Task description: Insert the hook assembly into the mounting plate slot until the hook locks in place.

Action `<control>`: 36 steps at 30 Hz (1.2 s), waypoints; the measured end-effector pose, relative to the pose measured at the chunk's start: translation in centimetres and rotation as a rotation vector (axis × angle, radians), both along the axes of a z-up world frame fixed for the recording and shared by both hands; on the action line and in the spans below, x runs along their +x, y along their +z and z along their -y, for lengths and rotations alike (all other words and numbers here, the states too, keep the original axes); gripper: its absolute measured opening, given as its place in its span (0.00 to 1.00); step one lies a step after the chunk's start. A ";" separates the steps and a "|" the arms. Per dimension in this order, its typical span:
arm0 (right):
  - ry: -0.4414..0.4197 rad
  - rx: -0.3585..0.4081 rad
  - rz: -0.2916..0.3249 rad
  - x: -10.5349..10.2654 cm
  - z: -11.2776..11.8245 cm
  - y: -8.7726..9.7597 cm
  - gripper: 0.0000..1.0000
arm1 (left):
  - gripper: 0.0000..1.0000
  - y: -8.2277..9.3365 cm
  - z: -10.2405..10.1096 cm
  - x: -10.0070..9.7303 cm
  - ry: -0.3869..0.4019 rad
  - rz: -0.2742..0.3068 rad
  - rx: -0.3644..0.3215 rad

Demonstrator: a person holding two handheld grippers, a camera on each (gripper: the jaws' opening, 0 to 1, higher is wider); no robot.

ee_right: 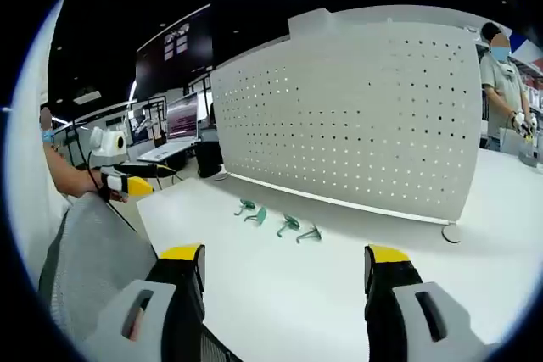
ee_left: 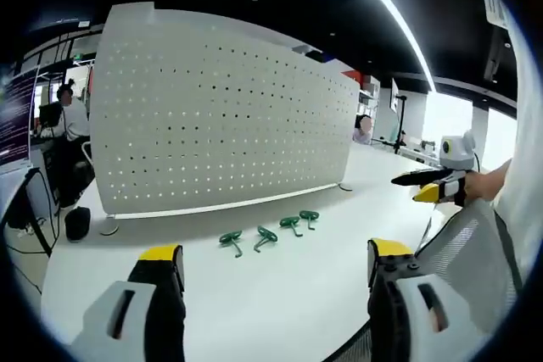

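Observation:
A tall white pegboard plate (ee_left: 221,108) (ee_right: 356,116) stands upright on the white table (ee_left: 280,303) (ee_right: 288,311). Several green hooks (ee_left: 265,236) (ee_right: 288,225) lie in a loose row on the table in front of it. My left gripper (ee_left: 276,252) is open and holds nothing; it hovers short of the hooks, and in the right gripper view it sits far left (ee_right: 136,182) in a hand. My right gripper (ee_right: 285,253) is also open with nothing between its yellow tips, and it appears at the right edge of the left gripper view (ee_left: 431,186).
The pegboard rests on round feet (ee_left: 109,228) (ee_right: 450,232). A grey mesh chair back (ee_left: 471,252) (ee_right: 93,252) is close to me at the table's near edge. A person sits at a desk (ee_left: 69,116) behind the board; another stands at the board's end (ee_right: 505,74).

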State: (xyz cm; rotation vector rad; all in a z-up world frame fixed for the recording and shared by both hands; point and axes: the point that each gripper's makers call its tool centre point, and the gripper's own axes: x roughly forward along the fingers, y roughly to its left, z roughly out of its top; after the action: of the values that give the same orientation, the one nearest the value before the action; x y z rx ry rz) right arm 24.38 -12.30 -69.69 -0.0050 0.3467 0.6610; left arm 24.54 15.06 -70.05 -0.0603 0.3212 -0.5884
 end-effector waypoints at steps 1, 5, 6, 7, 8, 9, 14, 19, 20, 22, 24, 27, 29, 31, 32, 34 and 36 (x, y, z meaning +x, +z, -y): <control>0.000 0.003 0.000 0.0 0.0 0.0 0.75 | 0.91 0.0 0.0 0.0 0.001 0.000 0.003; 0.000 0.004 -0.001 0.0 -0.1 0.0 0.75 | 0.91 -0.1 -0.2 0.1 0.004 0.002 0.003; 0.000 0.003 -0.001 0.0 -0.1 0.0 0.74 | 0.91 -0.1 -0.2 0.1 0.004 0.003 0.004; 0.001 0.001 -0.002 0.0 -0.1 0.0 0.74 | 0.91 -0.1 -0.2 0.1 0.003 0.005 0.002; 0.001 0.002 -0.001 0.0 -0.1 0.0 0.74 | 0.91 -0.2 -0.3 0.1 0.003 0.004 0.002; 0.001 0.002 -0.001 0.0 -0.1 0.0 0.74 | 0.91 -0.2 -0.3 0.1 0.003 0.002 0.005; -0.002 0.003 0.000 0.0 0.0 0.0 0.74 | 0.91 -0.5 -0.5 0.1 0.003 0.001 0.005; -0.001 0.003 0.001 0.0 0.0 0.0 0.74 | 0.90 -0.8 -0.7 0.2 0.000 0.002 0.004; -0.002 0.003 0.001 0.1 0.1 0.0 0.74 | 0.91 -0.9 -0.7 0.2 0.000 0.000 0.005; -0.002 0.002 0.001 0.1 0.1 0.0 0.74 | 0.90 -0.9 -0.8 0.2 0.002 0.001 0.004; 0.000 0.001 0.002 0.0 0.0 0.0 0.74 | 0.90 -1.0 -0.8 0.2 0.002 0.000 0.005; 0.000 0.000 0.000 0.0 0.1 -0.1 0.74 | 0.90 -1.0 -0.8 0.1 0.001 0.001 0.006; 0.000 0.003 0.002 0.0 0.0 0.0 0.74 | 0.90 -1.0 -0.8 0.2 0.002 0.002 0.006; 0.000 0.000 0.001 0.0 0.1 -0.1 0.74 | 0.90 -1.0 -0.8 0.1 0.003 0.003 0.007; 0.000 0.001 0.002 0.0 0.1 0.0 0.74 | 0.90 -1.0 -0.8 0.1 0.003 0.002 0.006; -0.001 -0.002 0.001 0.0 0.1 -0.1 0.74 | 0.90 -1.0 -0.8 0.1 0.002 0.002 0.008; -0.003 -0.005 0.006 0.0 0.1 0.0 0.74 | 0.90 -1.1 -0.8 0.1 0.001 0.000 0.007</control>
State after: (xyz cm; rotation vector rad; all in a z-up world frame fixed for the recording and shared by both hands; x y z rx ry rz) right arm 24.42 -12.42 -69.72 -0.0109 0.3428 0.6574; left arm 24.68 15.88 -71.16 -0.0537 0.3227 -0.5861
